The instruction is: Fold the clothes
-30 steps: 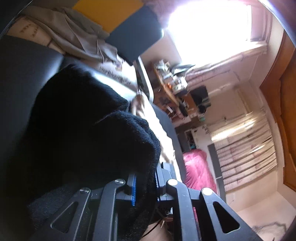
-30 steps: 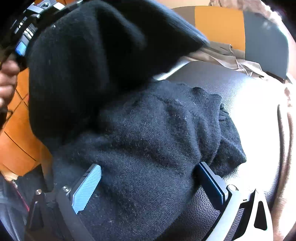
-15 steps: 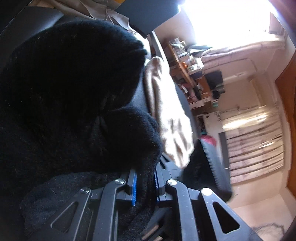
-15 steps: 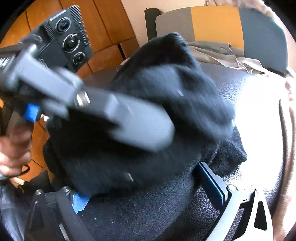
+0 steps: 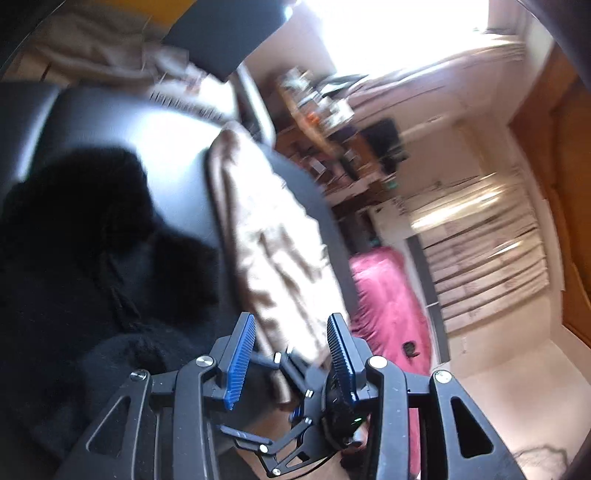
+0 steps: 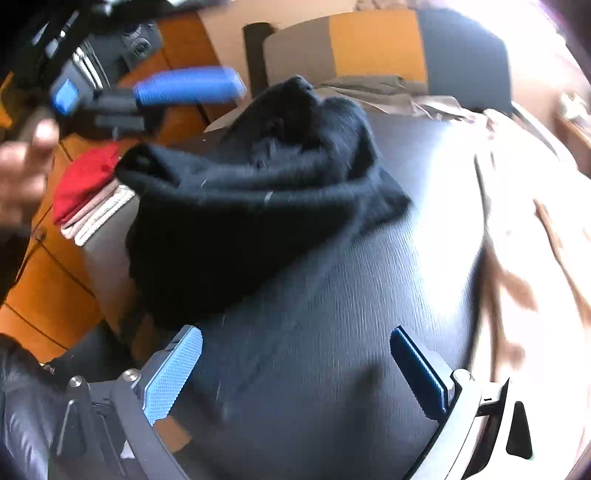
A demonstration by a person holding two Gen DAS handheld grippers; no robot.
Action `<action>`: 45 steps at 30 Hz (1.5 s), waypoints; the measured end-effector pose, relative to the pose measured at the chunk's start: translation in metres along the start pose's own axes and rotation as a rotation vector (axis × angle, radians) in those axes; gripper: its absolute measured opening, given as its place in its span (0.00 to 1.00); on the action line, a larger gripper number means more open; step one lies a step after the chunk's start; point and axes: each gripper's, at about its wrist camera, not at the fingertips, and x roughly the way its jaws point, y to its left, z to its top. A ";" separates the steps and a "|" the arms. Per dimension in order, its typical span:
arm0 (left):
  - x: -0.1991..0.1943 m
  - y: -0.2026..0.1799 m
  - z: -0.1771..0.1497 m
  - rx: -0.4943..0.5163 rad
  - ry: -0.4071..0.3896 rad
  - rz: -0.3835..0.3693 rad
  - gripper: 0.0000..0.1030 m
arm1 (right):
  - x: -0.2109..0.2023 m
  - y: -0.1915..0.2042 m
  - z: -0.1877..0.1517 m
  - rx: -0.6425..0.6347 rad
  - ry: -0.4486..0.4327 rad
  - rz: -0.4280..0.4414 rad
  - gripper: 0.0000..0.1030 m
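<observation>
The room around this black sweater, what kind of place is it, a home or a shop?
Most likely a lived-in home, perhaps a bedroom or living room. The black sweater lies on a dark leather-like seat, a cluttered shelf stands by a bright window, and folded clothes are stacked nearby.

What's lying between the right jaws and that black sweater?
Nothing: in the right wrist view only bare black leather seat stretches from the open right gripper to the sweater.

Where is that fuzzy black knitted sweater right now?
The fuzzy black knitted sweater lies bunched on the dark leather seat, upper left in the right wrist view, free of both open tools, beside the red-topped stack of folded clothes.
</observation>
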 end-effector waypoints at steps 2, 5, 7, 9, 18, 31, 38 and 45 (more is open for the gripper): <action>-0.034 0.008 -0.005 0.021 -0.090 0.043 0.41 | -0.011 0.005 -0.012 0.031 -0.002 -0.007 1.00; -0.073 0.036 -0.018 0.011 -0.208 0.185 0.42 | -0.031 0.016 -0.019 0.046 -0.047 0.011 1.00; -0.095 0.068 -0.034 -0.073 -0.253 0.238 0.42 | -0.037 0.025 -0.008 0.028 -0.084 0.055 1.00; -0.115 0.099 -0.049 -0.157 -0.290 0.275 0.42 | -0.051 0.041 0.003 0.002 -0.122 0.121 1.00; -0.118 0.146 -0.088 -0.150 -0.288 0.315 0.42 | -0.006 0.094 0.085 -0.131 0.029 0.338 1.00; -0.061 0.120 -0.079 0.042 -0.157 0.302 0.44 | -0.008 0.043 -0.025 0.312 0.134 0.481 1.00; -0.085 0.126 -0.094 0.009 -0.201 0.224 0.44 | -0.047 0.036 -0.016 0.363 -0.059 0.406 1.00; -0.065 0.106 -0.107 0.148 -0.130 0.284 0.44 | -0.051 0.020 -0.006 0.452 -0.149 0.260 0.99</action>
